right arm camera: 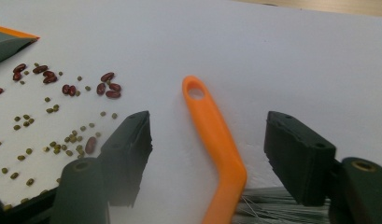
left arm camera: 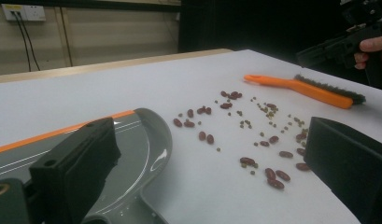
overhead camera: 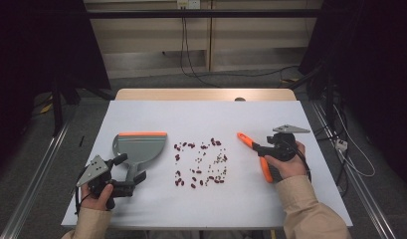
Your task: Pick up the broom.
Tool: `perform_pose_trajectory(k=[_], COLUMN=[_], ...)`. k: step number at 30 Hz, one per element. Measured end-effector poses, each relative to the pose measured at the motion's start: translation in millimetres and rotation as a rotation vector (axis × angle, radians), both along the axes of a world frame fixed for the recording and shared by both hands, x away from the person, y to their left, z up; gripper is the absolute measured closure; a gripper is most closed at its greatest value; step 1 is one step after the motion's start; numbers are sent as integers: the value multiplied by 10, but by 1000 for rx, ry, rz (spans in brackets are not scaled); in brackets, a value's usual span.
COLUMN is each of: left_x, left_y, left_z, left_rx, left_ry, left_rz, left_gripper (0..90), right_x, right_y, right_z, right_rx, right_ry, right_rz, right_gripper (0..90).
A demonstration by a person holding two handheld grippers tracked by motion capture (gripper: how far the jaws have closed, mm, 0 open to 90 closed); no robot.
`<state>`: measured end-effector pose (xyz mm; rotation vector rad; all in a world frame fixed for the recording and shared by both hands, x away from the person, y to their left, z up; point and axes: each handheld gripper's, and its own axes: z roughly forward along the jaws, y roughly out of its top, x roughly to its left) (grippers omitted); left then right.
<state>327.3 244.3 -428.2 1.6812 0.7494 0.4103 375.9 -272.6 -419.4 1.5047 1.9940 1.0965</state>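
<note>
A white-topped table (overhead camera: 206,209) bears a grey dustpan (overhead camera: 139,148) (orange-edged), scattered beans (overhead camera: 201,162) and an orange brush (overhead camera: 255,152).

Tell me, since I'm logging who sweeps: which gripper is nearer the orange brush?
Right. The right gripper is open with its jaws either side of the orange brush handle. The left gripper is across the scattered beans, at the grey dustpan.

I see a white wall socket (overhead camera: 187,4) on the beige back wall, black cables (overhead camera: 187,47) hanging from it. Grey carpet floor (overhead camera: 37,149) surrounds my white tabletop (overhead camera: 201,114).
</note>
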Motion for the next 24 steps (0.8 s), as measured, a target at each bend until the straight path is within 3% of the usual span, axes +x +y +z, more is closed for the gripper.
perform_pose_trajectory(k=[4,7,8,13,15,24], left_x=[10,11,12,11,9,2], left_y=[-11,-16,-14,-9,-10,11], left_z=[0,0,0,0,-2,-12], left_rx=[3,5,4,2,4,16], left_ry=[2,0,0,3,5,8], left_rz=[-2,-6,-5,-2,-3,-5], left_gripper=[27,27,27,27,27,27], right_x=[33,70,96,135,147,232], right_y=[2,13,19,22,22,36], right_z=[19,17,5,-27,-54,-116], right_rx=[-20,-23,-24,-34,-40,-91], right_ry=[5,57,94,150,196,243], right_rz=[7,7,12,22,27,1], right_gripper=[403,447,475,511,527,557])
